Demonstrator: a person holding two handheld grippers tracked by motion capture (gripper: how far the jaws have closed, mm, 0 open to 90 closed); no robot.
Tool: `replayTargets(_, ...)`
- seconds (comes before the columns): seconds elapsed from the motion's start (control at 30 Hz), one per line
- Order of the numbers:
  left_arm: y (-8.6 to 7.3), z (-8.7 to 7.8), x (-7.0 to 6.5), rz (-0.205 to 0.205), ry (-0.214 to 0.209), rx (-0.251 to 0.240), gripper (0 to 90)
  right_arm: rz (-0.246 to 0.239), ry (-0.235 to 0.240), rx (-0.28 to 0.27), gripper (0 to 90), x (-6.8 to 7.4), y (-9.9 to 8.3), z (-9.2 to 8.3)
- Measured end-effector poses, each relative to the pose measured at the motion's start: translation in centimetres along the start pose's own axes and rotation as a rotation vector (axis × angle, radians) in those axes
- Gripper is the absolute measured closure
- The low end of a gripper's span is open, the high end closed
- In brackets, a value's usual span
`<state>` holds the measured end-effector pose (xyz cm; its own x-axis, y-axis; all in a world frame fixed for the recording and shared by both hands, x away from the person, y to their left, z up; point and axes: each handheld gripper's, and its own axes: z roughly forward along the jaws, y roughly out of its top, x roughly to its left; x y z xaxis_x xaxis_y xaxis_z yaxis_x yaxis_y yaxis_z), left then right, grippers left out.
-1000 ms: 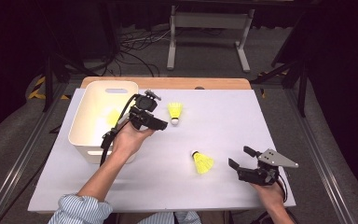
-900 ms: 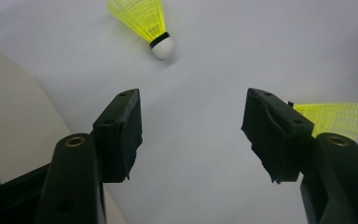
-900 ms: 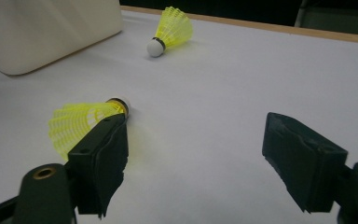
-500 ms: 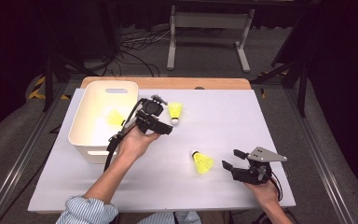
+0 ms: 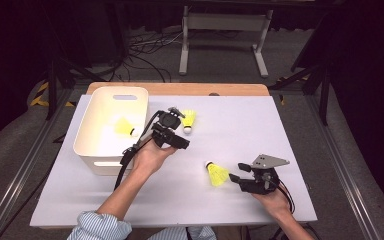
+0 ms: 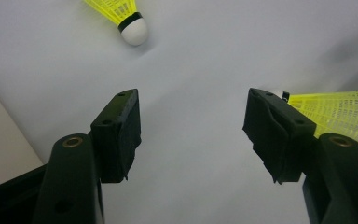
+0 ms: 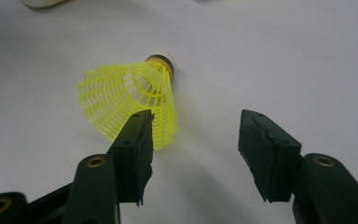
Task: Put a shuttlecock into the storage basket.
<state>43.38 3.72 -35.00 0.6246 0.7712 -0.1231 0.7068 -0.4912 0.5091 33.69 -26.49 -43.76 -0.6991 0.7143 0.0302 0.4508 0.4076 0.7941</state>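
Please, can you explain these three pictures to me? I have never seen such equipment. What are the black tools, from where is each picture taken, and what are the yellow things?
A person sits at a white table and holds a hand tool in each hand: a gripper with two black jaws. The high view looks down from above. The other two pictures come from small cameras riding on each tool, looking along its jaws.

The yellow things are shuttlecocks. One lies in the white bin. A second shuttlecock lies just beyond the left gripper, whose jaws are open and empty. The nearest shuttlecock lies beside the right gripper. Its jaws have just been closing, yet nothing is between them; one jaw lies over the skirt's edge.
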Motion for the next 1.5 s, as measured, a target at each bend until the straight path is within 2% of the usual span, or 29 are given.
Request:
replayTargets(0.37, -0.1, 0.8, 0.1, -0.010, -0.004, 0.017, 37.2, 0.018, 0.034, 0.119, 58.9, 0.1, 0.8, 1.8)
replayTargets(0.67, 0.0, 1.6, 0.0, -0.007, -0.010, 0.031, 37.1, 0.020, 0.027, 0.153, 68.4, 0.1, 1.6, 2.6)
replayTargets(0.9, 0.0, 2.2, 0.1, -0.010, -0.012, 0.046, 37.1, -0.007, 0.033, 0.178, 77.1, 0.4, 2.1, 3.3)
replayTargets(1.2, 0.1, 2.8, 0.0, -0.009, -0.013, 0.057, 38.3, -0.012, 0.033, 0.182, 87.0, 0.4, 2.6, 3.6)
replayTargets(1.5, 0.1, 2.8, -0.1, -0.004, -0.017, 0.058, 37.5, -0.029, 0.033, 0.187, 89.3, 0.6, 3.3, 3.8)
